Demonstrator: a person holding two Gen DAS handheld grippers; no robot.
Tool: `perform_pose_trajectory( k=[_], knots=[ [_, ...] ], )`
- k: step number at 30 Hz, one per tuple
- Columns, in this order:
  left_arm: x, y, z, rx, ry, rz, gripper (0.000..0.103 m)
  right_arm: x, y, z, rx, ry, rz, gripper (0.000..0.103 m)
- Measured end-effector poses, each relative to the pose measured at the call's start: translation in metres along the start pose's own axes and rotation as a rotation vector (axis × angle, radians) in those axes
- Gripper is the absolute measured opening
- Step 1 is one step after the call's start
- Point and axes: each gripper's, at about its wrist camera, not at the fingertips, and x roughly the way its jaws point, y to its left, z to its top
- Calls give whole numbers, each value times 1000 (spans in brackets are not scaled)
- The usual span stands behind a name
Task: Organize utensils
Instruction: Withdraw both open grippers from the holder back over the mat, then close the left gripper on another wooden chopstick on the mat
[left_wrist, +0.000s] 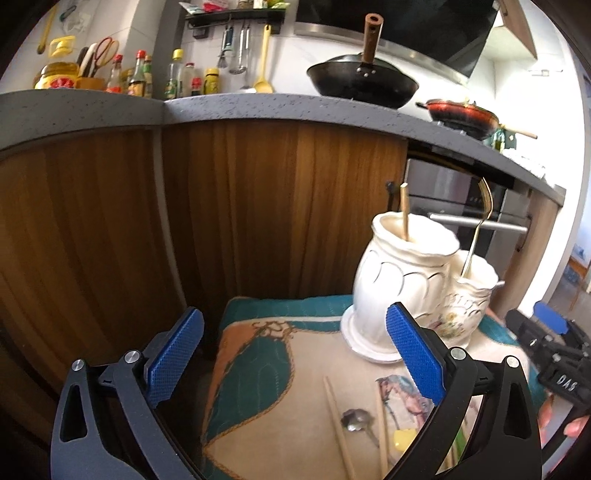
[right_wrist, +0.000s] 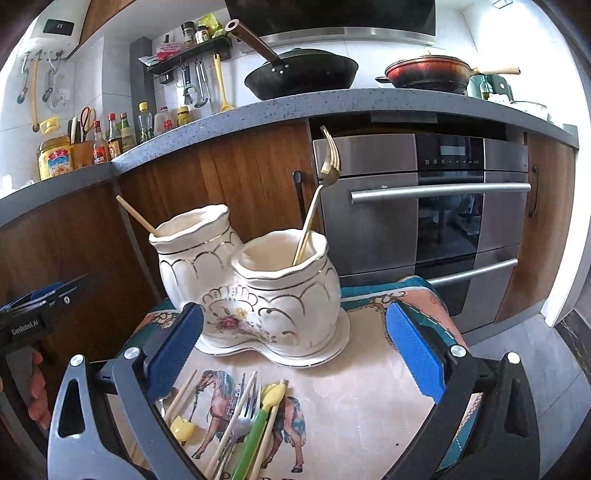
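Observation:
A white ceramic double holder (right_wrist: 280, 295) stands on the horse-print cloth (right_wrist: 362, 387). One wooden chopstick (right_wrist: 135, 216) leans in its taller pot and a gold fork (right_wrist: 321, 192) stands in the lower pot. Loose on the cloth in front lie a silver fork (right_wrist: 243, 417), a green-handled yellow utensil (right_wrist: 258, 417), several chopsticks (left_wrist: 338, 424) and a small spoon (left_wrist: 356, 421). My right gripper (right_wrist: 295, 310) hangs open just before the holder, above the loose pile, gripping nothing. My left gripper (left_wrist: 295, 312) is open and empty to the left of the holder (left_wrist: 402, 280).
Wooden cabinet doors (left_wrist: 221, 203) and a steel oven (right_wrist: 424, 206) rise close behind the small table. A grey counter (right_wrist: 295, 107) above carries a black wok (right_wrist: 303, 74), a red pan and bottles. The cloth's left edge (left_wrist: 221, 350) drops off beside the left gripper.

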Motion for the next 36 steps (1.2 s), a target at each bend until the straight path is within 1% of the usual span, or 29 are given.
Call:
perform_pose_trajectory(
  k=[4, 7, 10, 12, 15, 19, 23, 26, 28, 30, 31, 32, 33, 36],
  knots=[
    [0, -1, -4, 15, 10, 30, 98, 0, 3, -2, -9, 13, 5, 98],
    [-3, -5, -7, 57, 8, 67, 98, 2, 6, -3, -31, 18, 3, 98],
    [-11, -8, -10, 86, -38, 100, 98, 2, 10, -4, -51, 23, 8, 98],
    [-14, -10, -13, 108, -37, 106, 98, 1, 10, -4, -57, 25, 18, 98],
    [-12, -8, -17, 116, 7, 83, 98, 3, 6, -3, -42, 51, 34, 98],
    [-5, 3, -22, 77, 104, 53, 98, 8, -5, -4, 21, 114, 67, 98],
    [7, 7, -31, 77, 185, 34, 97, 11, -5, -9, 19, 160, 90, 98],
    [16, 3, -42, 83, 234, 2, 95, 10, -8, -10, 16, 176, 93, 98],
    [22, -3, -49, 100, 267, -19, 88, 9, -12, -10, 24, 182, 93, 95],
    [28, -9, -55, 120, 306, -35, 71, 8, -17, -9, 33, 188, 86, 91],
    [31, -13, -59, 127, 329, -51, 69, 9, -20, -9, 37, 194, 80, 89],
    [32, -16, -63, 132, 347, -66, 64, 10, -22, -9, 39, 198, 77, 87],
    [33, -21, -66, 142, 361, -81, 60, 11, -24, -10, 41, 205, 73, 83],
    [34, -30, -73, 175, 395, -105, 53, 15, -26, -11, 51, 228, 83, 75]
  ],
)
